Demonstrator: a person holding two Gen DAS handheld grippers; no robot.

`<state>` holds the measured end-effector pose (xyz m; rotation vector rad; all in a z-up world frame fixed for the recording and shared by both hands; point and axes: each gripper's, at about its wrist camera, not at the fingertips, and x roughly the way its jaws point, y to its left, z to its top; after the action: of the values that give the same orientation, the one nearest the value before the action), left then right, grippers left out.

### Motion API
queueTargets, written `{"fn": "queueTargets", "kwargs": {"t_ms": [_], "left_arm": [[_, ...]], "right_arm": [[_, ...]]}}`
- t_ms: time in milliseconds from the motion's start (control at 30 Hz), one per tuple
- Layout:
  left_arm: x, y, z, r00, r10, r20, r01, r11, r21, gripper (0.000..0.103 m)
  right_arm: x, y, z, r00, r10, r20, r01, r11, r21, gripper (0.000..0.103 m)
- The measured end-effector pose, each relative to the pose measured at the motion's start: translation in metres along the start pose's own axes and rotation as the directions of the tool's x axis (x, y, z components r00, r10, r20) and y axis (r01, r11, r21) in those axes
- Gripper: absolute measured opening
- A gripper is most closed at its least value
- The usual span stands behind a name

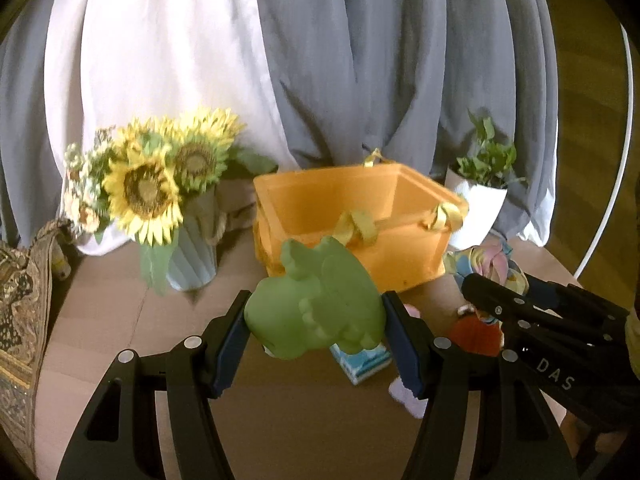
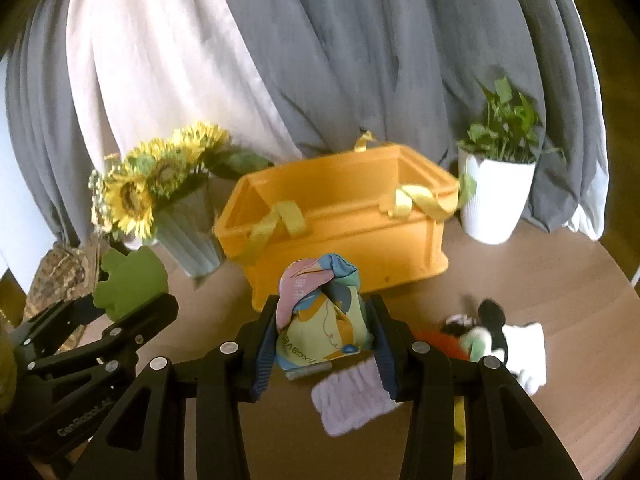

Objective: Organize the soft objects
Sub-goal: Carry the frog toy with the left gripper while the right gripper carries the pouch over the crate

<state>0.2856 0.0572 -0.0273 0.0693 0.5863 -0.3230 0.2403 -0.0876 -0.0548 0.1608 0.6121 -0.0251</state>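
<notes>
Two soft toys held aloft near the table's front edge, green frog (image 1: 316, 304) clamped in left gripper (image 1: 316, 332), patterned fabric bundle (image 2: 324, 316) in right gripper (image 2: 324, 336), apparently bound for orange bin (image 2: 340, 216) behind.

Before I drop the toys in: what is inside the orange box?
The orange box shows only bare inner walls in both views. Its near wall hides the bottom, so low items cannot be ruled out.

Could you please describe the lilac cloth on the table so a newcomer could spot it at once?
Find the orange bin on the round table. In front of it, nearest the camera, lies the lilac cloth. Unlike the white cloth beside it, it is ribbed and purple.
</notes>
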Motion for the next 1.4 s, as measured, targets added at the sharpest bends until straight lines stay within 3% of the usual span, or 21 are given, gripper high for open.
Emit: {"fn": "queueTargets", "kwargs": {"t_ms": [467, 800, 1100, 1400], "left_arm": [[0.008, -0.025, 0.047, 0.992, 0.075, 0.099, -0.072, 0.997, -0.030, 0.063], [0.034, -0.031, 0.081, 0.986, 0.092, 0.137, -0.089, 0.996, -0.031, 0.063], [0.077, -0.028, 0.102, 0.989, 0.105, 0.106, -0.103, 0.994, -0.025, 0.064], [0.132, -0.019, 0.113, 0.993, 0.114, 0.014, -0.113, 0.993, -0.026, 0.064]], "right_arm": [[0.013, -0.027, 0.055, 0.995, 0.064, 0.073, -0.060, 0.997, -0.053, 0.044], [0.033, -0.039, 0.090, 0.991, 0.091, 0.101, -0.085, 0.994, -0.067, 0.044], [0.065, -0.053, 0.115, 0.991, 0.089, 0.095, -0.083, 0.994, -0.070, 0.044], [0.115, -0.063, 0.131, 0.995, 0.095, 0.035, -0.092, 0.993, -0.071, 0.044]]}}
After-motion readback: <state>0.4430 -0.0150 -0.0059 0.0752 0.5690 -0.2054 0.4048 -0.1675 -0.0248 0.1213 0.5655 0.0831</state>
